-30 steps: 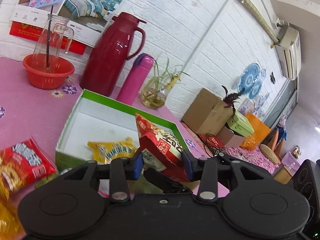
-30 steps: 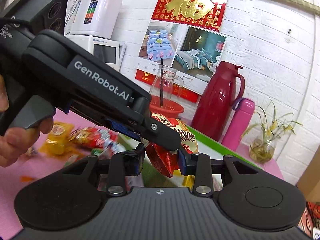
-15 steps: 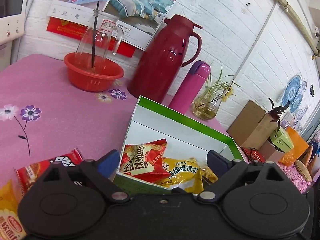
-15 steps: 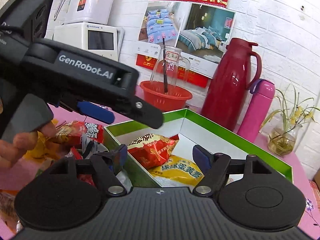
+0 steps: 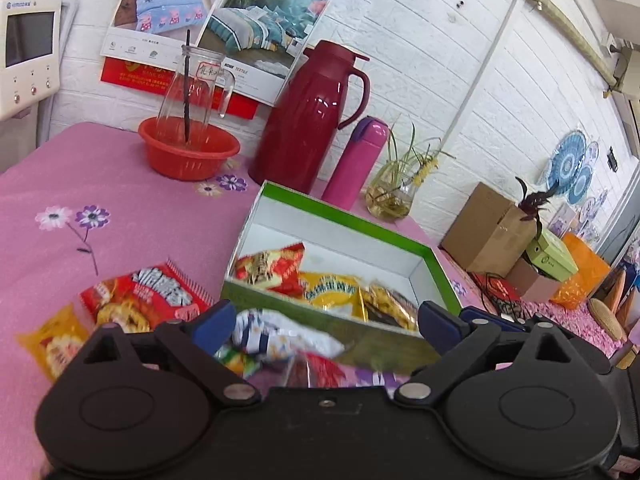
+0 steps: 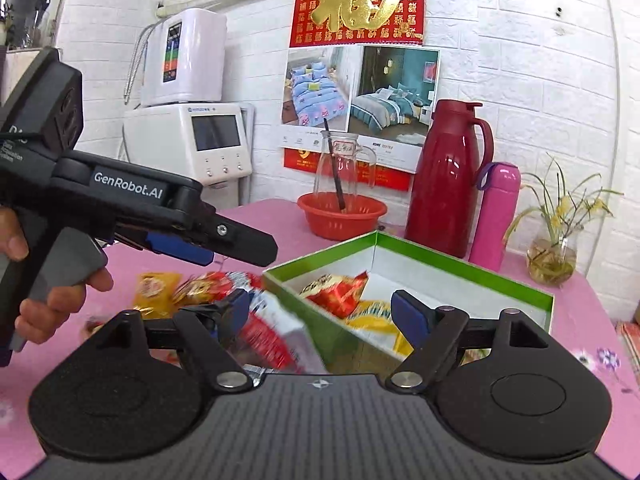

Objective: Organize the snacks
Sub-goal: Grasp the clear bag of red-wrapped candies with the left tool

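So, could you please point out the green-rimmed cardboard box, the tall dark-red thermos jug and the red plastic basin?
Green-rimmed cardboard box (image 5: 344,220): left wrist view, far rim.
Dark-red thermos jug (image 5: 304,128): left wrist view, body.
Red plastic basin (image 6: 340,224): right wrist view, front wall.

Black left gripper (image 6: 192,250), blue pads, white "GenRobot.AI" lettering.

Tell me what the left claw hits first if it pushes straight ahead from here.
Probably the near green wall of the open green-and-white cardboard box. The open left claw points at it, with a blue-and-white snack packet lying lower between them; depth is uncertain.
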A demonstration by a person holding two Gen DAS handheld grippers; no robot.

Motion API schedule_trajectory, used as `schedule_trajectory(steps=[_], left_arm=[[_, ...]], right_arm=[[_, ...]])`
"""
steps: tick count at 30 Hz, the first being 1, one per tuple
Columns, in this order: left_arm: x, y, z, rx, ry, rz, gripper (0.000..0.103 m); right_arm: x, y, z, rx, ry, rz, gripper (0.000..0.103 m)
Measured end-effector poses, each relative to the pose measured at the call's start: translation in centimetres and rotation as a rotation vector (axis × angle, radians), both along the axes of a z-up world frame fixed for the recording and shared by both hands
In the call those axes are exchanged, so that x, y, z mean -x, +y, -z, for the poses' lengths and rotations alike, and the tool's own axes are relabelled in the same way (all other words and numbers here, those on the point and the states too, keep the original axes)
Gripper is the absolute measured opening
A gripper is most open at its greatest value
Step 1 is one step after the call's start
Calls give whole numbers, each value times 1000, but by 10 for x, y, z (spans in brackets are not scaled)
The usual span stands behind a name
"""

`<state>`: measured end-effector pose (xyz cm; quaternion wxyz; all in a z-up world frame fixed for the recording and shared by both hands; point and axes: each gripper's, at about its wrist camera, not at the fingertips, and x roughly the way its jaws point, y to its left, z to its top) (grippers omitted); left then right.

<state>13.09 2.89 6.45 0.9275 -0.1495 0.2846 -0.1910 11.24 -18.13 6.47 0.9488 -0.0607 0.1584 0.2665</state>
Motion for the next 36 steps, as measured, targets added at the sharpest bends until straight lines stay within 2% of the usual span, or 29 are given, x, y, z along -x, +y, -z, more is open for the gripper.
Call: schedule_trajectory(steps=[5, 10, 14, 18, 19, 21, 25, 29, 32, 36], left_arm=[[18, -7, 16, -34, 16, 28, 103], [14, -8, 32, -57, 47, 31, 103], [5, -3, 39, -68, 72, 34, 87], [-5, 0, 43, -67, 99, 62, 60], [-7, 0, 44, -67, 102, 69, 56], [-12, 0, 46, -70, 113, 94, 39], [-20, -1, 52, -74, 132, 111, 38], [-30, -2, 56, -71, 151, 130, 27], [-35, -3, 62, -46, 175, 154, 26], [-31, -5, 61, -48, 168, 148, 26]], right_arm=[[24, -9, 10, -37, 69, -32, 103], [19, -1, 26, -57, 166, -65, 103], [8, 11, 38, -86, 249, -93, 103], [-8, 22, 46, -126, 319, -120, 103], [-12, 25, 48, -132, 334, -123, 103], [-19, 28, 51, -144, 361, -133, 103], [-33, 33, 58, -167, 406, -135, 103], [-44, 34, 64, -197, 443, -134, 103], [-48, 34, 67, -220, 464, -142, 103], [-44, 33, 66, -232, 475, -157, 87]])
